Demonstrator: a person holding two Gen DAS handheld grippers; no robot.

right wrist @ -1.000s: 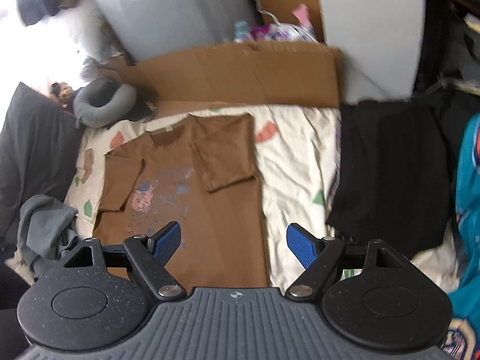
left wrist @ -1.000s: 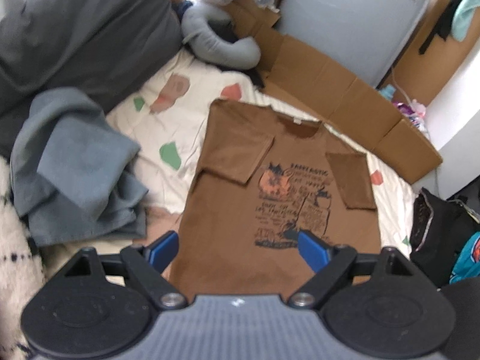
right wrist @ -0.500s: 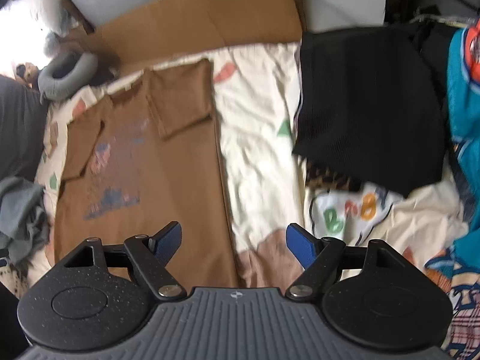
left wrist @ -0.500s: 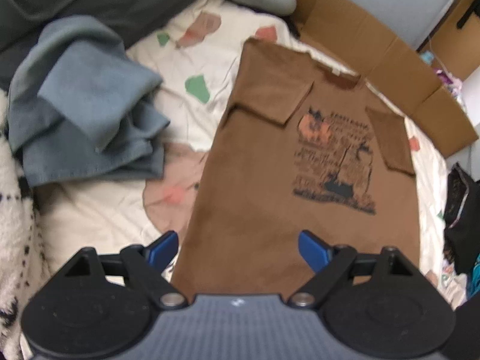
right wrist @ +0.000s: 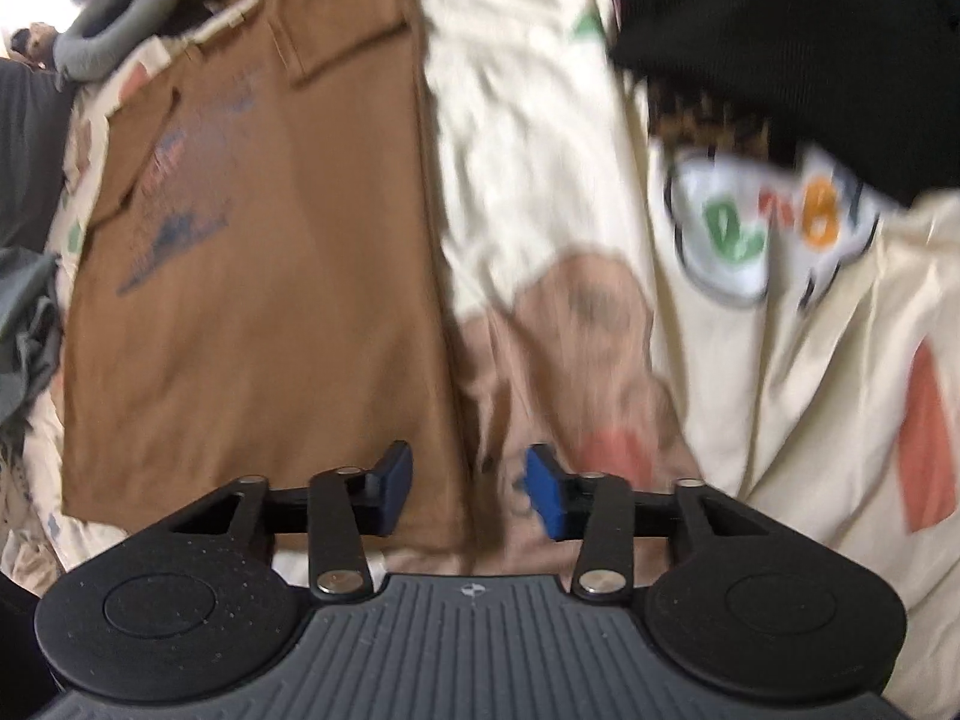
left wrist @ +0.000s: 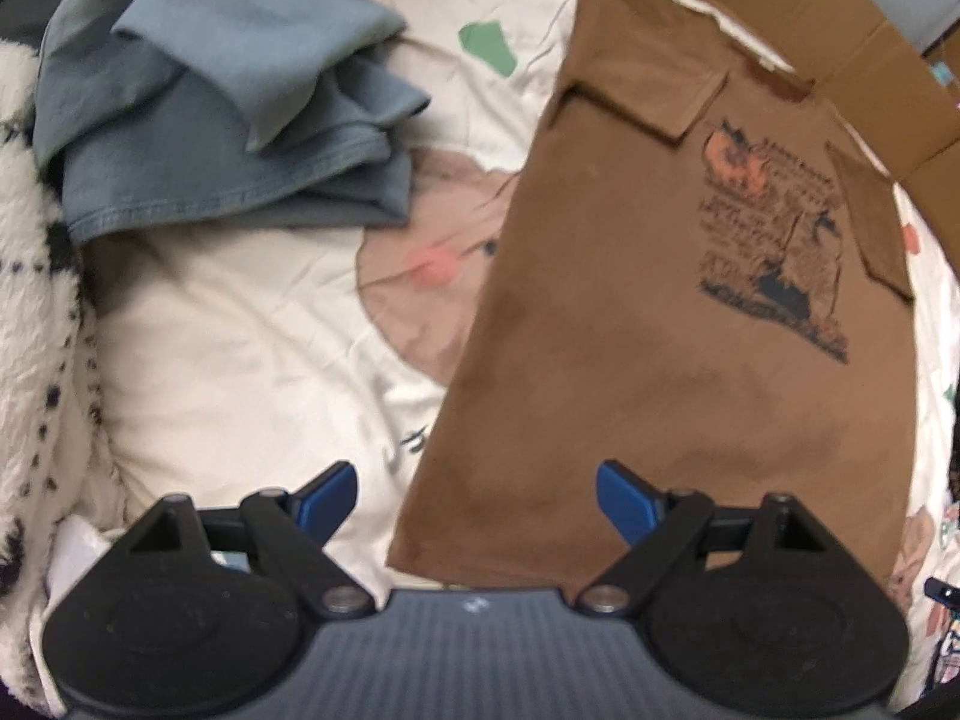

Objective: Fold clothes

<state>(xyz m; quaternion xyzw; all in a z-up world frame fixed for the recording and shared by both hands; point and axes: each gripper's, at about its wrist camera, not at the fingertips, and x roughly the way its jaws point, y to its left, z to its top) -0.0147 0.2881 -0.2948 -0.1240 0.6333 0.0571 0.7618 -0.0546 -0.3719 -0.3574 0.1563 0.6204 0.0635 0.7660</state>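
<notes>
The brown shirt point(left wrist: 690, 330) lies flat on the printed sheet point(left wrist: 240, 330), both sleeves folded in over the chest — it fills the centre and right of the left view and the left half of the right view. Only the left view shows the crumpled blue-grey garment point(left wrist: 228, 96) at upper left and the cardboard point(left wrist: 840, 42) at upper right. Only the right view shows the black garment point(right wrist: 810, 48) at upper right and the grey neck pillow point(right wrist: 114, 30) at upper left.

The left gripper point(left wrist: 477, 498) stands wide, nothing clasped, straddling the shirt's lower left corner. The right gripper point(right wrist: 468, 492) is closing, its jaws astride the shirt's lower right edge, pads not visibly pressing cloth.

Compared with a second ago, both views sit much closer to the bed, and the right jaws have narrowed markedly.
</notes>
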